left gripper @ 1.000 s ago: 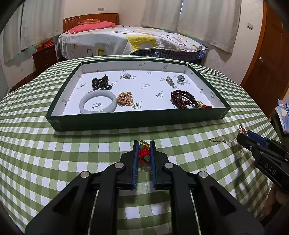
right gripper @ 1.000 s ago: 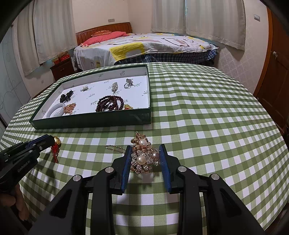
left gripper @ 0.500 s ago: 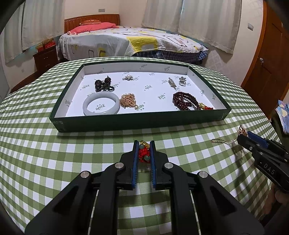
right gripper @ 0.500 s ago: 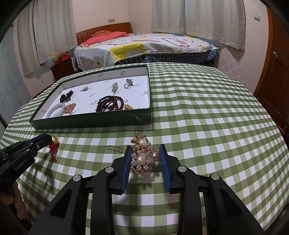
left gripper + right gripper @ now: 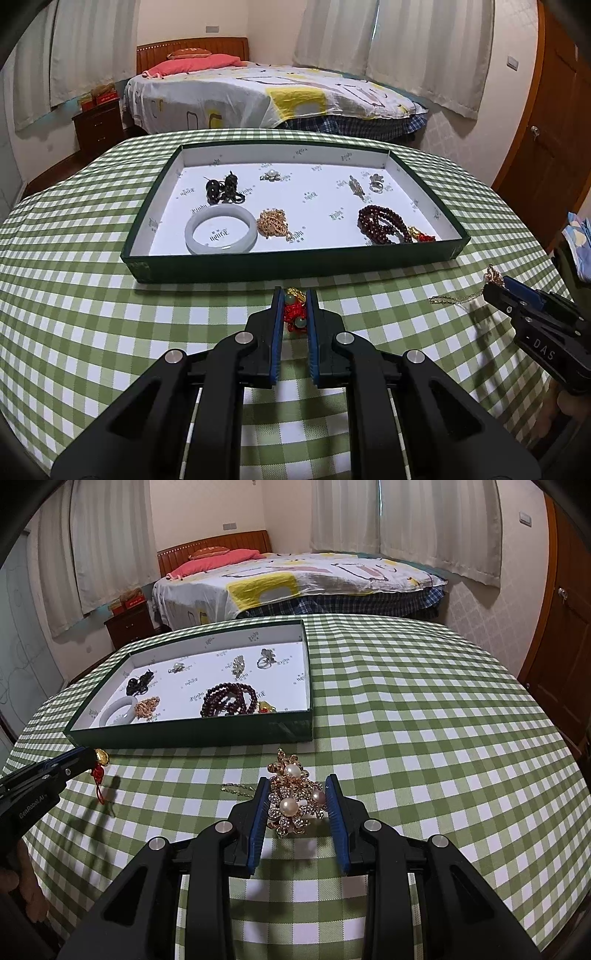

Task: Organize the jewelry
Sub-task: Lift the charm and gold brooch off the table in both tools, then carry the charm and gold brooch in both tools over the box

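My left gripper (image 5: 294, 295) is shut on a red knotted charm (image 5: 294, 314) with a gold bead and jade beads. It holds the charm just above the cloth, in front of the green tray (image 5: 295, 264). In the right wrist view the charm (image 5: 99, 771) dangles from the left gripper (image 5: 86, 756). My right gripper (image 5: 296, 781) is shut on a gold pendant with pearls and rhinestones (image 5: 293, 801). The pendant's thin chain (image 5: 236, 788) trails onto the cloth. The tray (image 5: 184, 736) is white inside and holds a jade bangle (image 5: 221, 234), a gold chain (image 5: 273, 223) and dark red beads (image 5: 380, 225).
The round table has a green checked cloth (image 5: 424, 720). Small brooches and a ring (image 5: 376, 183) lie at the back of the tray, and a black piece (image 5: 223, 190) at its left. Behind the table stands a bed (image 5: 277, 96). A wooden door (image 5: 554, 129) is at the right.
The left gripper with its charm has drifted slightly left and up. The right gripper and its pendant have stayed still.
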Motion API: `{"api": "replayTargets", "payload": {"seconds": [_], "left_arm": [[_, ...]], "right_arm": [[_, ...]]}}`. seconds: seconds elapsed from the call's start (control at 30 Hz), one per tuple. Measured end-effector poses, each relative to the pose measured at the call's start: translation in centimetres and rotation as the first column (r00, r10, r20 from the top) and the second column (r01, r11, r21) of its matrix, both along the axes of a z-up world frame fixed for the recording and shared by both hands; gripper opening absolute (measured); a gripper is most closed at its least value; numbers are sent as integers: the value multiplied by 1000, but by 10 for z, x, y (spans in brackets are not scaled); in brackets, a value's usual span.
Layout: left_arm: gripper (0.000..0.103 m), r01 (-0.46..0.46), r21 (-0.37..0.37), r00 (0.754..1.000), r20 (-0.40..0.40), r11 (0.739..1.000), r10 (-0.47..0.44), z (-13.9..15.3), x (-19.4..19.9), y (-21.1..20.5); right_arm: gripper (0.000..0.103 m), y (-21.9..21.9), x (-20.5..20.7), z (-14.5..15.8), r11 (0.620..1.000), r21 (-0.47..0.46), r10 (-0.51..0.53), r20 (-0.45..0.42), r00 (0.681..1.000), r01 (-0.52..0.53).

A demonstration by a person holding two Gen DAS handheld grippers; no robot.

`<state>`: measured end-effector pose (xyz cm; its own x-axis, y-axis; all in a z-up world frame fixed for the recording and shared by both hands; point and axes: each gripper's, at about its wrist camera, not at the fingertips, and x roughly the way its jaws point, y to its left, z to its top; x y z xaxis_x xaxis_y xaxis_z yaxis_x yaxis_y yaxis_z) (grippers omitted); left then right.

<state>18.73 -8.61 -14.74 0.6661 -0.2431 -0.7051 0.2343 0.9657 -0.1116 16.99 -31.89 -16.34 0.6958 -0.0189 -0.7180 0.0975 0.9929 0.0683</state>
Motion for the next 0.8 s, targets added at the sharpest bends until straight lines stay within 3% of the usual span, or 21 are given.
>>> {"api": "replayTargets", "payload": {"seconds": [0.8], "left_arm": [[12, 2, -32, 996, 84, 999, 0, 36, -9, 8]], "right_arm": [[31, 9, -5, 39, 999, 19, 33, 90, 995, -34]]}}
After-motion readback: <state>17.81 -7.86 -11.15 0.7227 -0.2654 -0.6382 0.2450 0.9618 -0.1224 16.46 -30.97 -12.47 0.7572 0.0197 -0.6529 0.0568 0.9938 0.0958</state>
